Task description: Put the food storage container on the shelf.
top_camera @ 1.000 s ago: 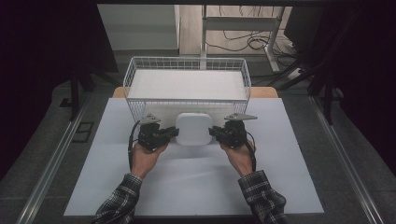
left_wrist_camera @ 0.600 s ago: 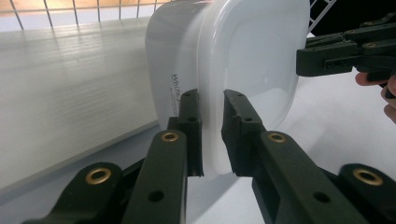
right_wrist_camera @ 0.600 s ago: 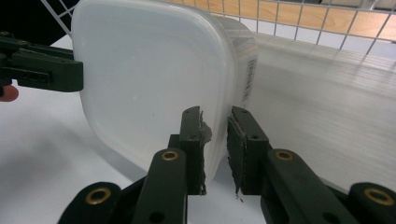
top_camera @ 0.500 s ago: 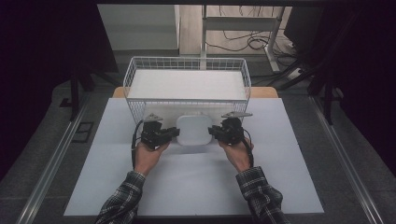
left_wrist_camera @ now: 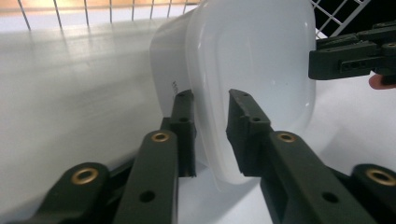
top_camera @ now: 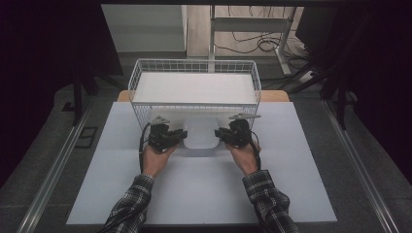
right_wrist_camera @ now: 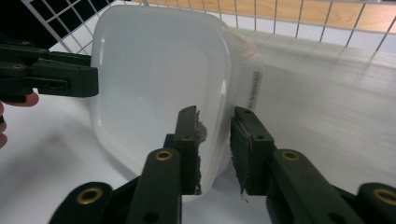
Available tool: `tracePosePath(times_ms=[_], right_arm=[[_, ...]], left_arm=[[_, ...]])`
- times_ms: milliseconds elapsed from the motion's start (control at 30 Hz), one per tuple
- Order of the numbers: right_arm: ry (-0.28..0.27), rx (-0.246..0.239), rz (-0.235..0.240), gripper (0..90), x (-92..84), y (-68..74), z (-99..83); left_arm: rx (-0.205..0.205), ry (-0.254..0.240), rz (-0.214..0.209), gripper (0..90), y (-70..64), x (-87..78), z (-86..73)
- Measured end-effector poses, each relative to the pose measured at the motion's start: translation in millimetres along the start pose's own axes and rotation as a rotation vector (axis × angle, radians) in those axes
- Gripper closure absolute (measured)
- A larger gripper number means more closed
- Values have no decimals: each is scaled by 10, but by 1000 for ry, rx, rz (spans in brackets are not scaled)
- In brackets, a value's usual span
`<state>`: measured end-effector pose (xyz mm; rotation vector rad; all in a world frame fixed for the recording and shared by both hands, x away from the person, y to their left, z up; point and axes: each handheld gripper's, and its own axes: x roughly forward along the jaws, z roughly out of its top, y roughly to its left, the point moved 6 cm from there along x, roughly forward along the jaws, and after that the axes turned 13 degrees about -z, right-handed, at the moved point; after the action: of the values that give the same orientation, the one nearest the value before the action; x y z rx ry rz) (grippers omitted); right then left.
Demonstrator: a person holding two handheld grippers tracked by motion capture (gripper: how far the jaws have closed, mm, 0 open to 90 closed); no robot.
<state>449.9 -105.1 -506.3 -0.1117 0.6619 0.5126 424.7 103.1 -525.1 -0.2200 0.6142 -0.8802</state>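
White container [top_camera: 200,133] between both hand-held grippers.

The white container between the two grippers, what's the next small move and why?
Probably open both sets of jaws a little more and draw the hands back. The white container looks to sit on the table in front of the wire basket, with the left gripper and right gripper each straddling its rim. Their jaws have just been opening, which suggests a release.
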Motion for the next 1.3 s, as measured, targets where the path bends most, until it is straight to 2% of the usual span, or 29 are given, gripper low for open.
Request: tracePosePath(times_ms=[33,67,100,133,167,200,233,267,300,333,400,433,533,567,600,667,700,733,800,867,900,967,1033,1067,1133,1233,1267,1300], right_arm=[[-5,-5,-13,677,38,1,15],[-5,-5,-13,677,38,1,15],[-15,2,-30,692,68,-6,36],[-15,2,-30,692,68,-6,36],[-23,-6,-37,698,79,-6,47],[-46,-22,-74,702,111,2,96],[-54,-30,-95,702,125,7,115],[-59,-35,-116,705,139,10,131],[-59,-35,-116,705,139,10,131],[-74,-49,-150,708,170,17,166],[-77,-56,-162,713,167,16,177],[-95,-51,-154,729,125,18,199],[-99,-56,-138,763,73,22,202],[-106,-68,-115,838,12,26,192],[-108,-71,-97,860,-19,35,181],[-112,-81,-82,880,-52,46,166],[-119,-101,-70,892,-120,67,129],[-119,-101,-70,892,-120,67,129],[-124,-101,-51,893,-208,84,74],[-127,-95,-42,894,-248,96,47],[-127,-92,-19,894,-313,138,-16],[-124,-97,-15,893,-326,157,-39],[-113,-113,12,894,-367,230,-110],[-105,-118,29,894,-365,278,-147],[-102,-124,34,893,-350,311,-168],[-70,-156,55,894,-209,449,-246],[-55,-163,56,893,-164,484,-266],[-51,-177,55,894,-110,508,-280]], left_arm=[[16,-11,23,681,36,21,37],[16,-11,23,674,36,21,37],[35,-11,55,663,65,37,67],[35,-11,55,654,65,37,67],[43,-19,76,654,82,53,96],[57,-22,87,644,93,60,110],[68,-33,117,642,113,89,146],[68,-33,117,634,113,89,146],[70,-34,132,634,126,99,161],[76,-38,152,608,136,110,179],[90,-45,178,600,118,114,198],[90,-61,150,547,77,86,198],[101,-56,144,517,39,39,170],[100,-63,116,465,-15,-21,127],[106,-64,102,441,-49,-54,103],[117,-62,104,380,-88,-94,73],[148,-47,96,332,-161,-167,16],[148,-47,96,293,-161,-167,16],[189,-18,110,194,-282,-339,-130],[198,-15,106,122,-317,-403,-183],[202,-12,103,87,-356,-486,-253],[194,-6,103,76,-407,-637,-407],[177,-6,87,41,-437,-748,-538],[176,2,98,37,-458,-837,-639],[186,4,108,30,-475,-882,-686],[218,2,119,21,-551,-1000,-900],[218,2,119,22,-551,-1000,-900],[245,25,125,21,-575,-1017,-992]])
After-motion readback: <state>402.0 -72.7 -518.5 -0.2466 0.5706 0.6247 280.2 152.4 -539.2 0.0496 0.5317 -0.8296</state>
